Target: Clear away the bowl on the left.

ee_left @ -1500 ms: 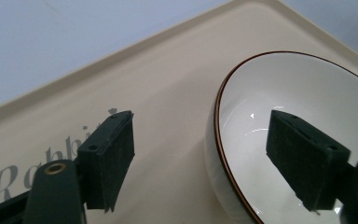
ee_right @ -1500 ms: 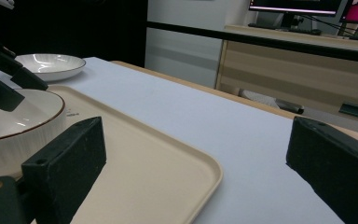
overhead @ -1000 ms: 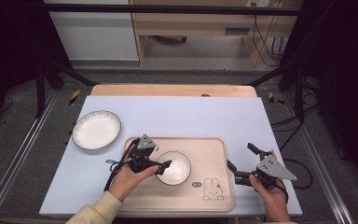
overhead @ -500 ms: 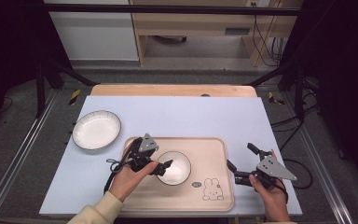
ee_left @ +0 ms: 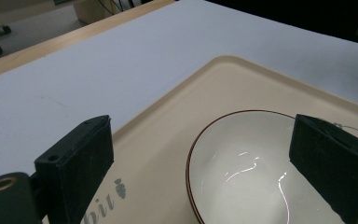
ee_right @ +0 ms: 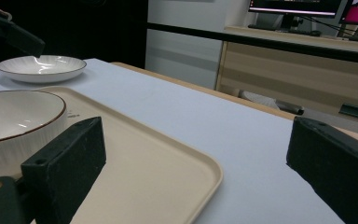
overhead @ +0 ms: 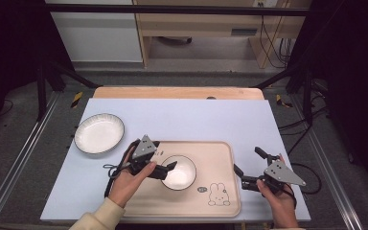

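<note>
Since the earlier pictures the left gripper (overhead: 166, 169) had been opening its jaws, which now stood wide apart astride the near rim of the bowl (overhead: 178, 172), pressing on nothing. That bowl sat on the tray (overhead: 220, 158), left of its middle. It looked like glazed ceramic: stiff, weighty, slick and breakable, best pinched across the rim wall. The right gripper (overhead: 249, 168) hovered with jaws apart beside the tray's right edge. Its own view caught the ribbed outer side of the bowl (ee_right: 14, 126) and the plate (ee_right: 41, 67) beyond; the left gripper view showed the glossy inside (ee_left: 242, 172).
</note>
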The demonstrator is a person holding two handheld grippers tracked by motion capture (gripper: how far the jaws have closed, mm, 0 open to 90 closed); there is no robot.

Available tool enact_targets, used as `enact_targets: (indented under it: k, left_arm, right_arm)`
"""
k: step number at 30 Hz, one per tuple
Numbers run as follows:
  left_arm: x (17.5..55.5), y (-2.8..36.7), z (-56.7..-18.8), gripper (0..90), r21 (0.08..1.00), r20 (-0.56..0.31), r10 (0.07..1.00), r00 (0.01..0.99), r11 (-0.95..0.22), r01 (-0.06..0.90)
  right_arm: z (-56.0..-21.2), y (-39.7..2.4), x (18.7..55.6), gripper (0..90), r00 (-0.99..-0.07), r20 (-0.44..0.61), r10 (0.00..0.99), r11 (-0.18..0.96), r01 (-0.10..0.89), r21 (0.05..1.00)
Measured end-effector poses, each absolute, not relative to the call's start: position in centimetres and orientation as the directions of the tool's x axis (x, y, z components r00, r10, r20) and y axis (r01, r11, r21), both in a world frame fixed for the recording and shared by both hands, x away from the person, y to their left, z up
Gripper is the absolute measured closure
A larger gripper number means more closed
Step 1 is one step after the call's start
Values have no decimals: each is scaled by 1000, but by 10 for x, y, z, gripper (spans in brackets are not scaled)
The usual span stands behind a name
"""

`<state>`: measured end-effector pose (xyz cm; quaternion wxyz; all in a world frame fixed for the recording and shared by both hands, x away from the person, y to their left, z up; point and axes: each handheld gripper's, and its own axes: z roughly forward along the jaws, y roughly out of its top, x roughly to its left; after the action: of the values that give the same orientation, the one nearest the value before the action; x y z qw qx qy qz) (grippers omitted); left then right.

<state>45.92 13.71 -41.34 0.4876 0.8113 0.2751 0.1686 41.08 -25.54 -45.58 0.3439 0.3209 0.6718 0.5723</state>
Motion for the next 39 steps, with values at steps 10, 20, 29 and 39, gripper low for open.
enact_targets:
  k: [10,20,29,39]
  left_arm:
    - [451,153,-418,61,917,-2,592,806,-320,237]
    - [444,173,-420,50,938,-6,604,797,-272,214]
    - [439,194,-420,48,949,-18,618,786,-238,208]
    - [435,212,-423,48,956,-27,638,769,-208,206]
  right_arm:
    - [-456,-255,410,47,-558,-95,824,139,37,990]
    - [-456,-254,410,44,-561,-97,822,144,40,989]
    - [-456,-254,410,42,-559,-97,823,144,41,989]
    - [-457,-253,410,43,-562,-108,820,157,40,987]
